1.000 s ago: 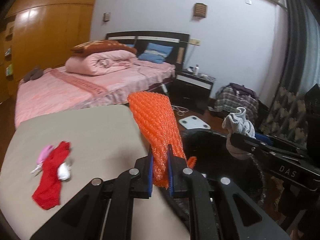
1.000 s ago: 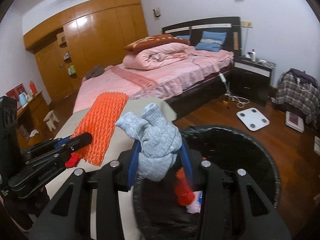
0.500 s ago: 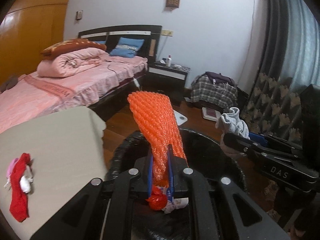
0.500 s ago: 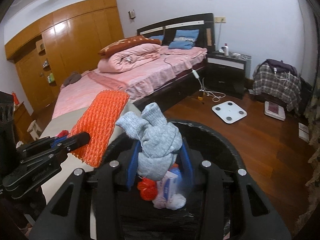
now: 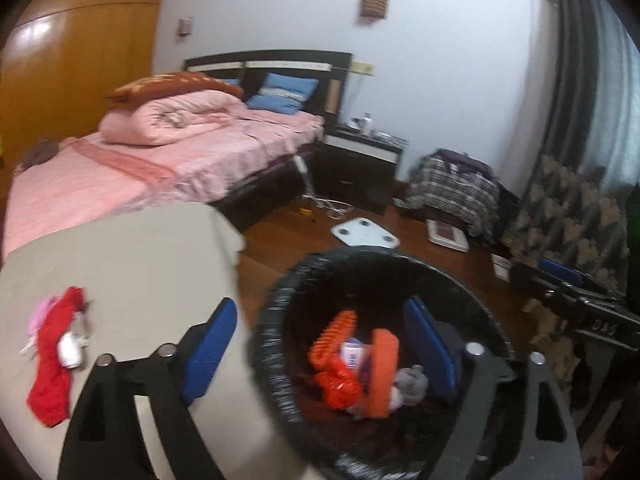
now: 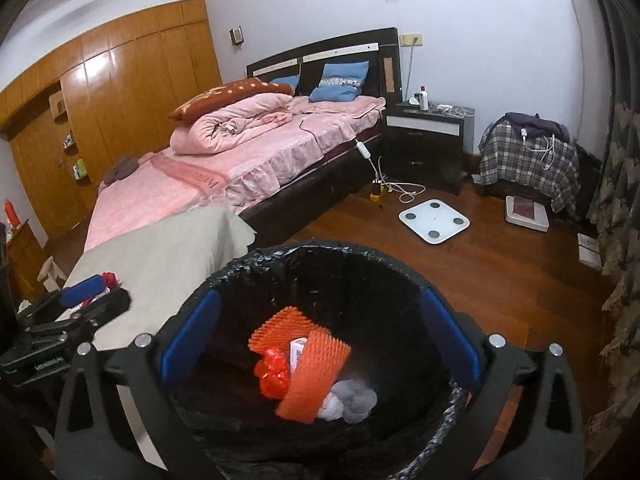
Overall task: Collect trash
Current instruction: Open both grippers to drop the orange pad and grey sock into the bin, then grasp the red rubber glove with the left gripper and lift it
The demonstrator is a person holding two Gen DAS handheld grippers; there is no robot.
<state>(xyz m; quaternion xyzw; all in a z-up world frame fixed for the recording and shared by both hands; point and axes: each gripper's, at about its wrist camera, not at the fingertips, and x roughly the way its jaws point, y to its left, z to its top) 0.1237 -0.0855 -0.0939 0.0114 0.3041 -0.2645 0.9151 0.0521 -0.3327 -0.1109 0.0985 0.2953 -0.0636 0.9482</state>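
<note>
On the far left of the left wrist view, a red cloth (image 5: 54,364) lies on the grey table (image 5: 132,264), with a small pink thing (image 5: 38,316) and a white thing (image 5: 69,350) touching it. To its right, the left gripper (image 5: 320,344) has its fingers wide apart and holds nothing; one blue pad (image 5: 208,350) is above the table edge and the other is above the bin (image 5: 276,364). The bin stands just beside the table and has a black liner. Inside it lies the orange mesh (image 5: 382,374), next to a red bag (image 5: 338,386), a small white box (image 5: 354,354) and a grey cloth (image 5: 412,378). At the right edge, the right gripper (image 5: 560,280) comes into the view from the side.

In the right wrist view, the left gripper (image 6: 94,290) is seen at the left, above the table (image 6: 168,256). Then comes the bin (image 6: 332,256) in the middle, and the right gripper (image 6: 318,344) is above it with its fingers also wide apart and empty. At the bottom of the bin, from left to right, there are the red bag (image 6: 272,374), the white box (image 6: 298,350), the orange mesh (image 6: 316,372) and the grey cloth (image 6: 354,400). Behind the bin is a pink bed (image 6: 240,160), and on the floor to the right is a white scale (image 6: 434,221).
</note>
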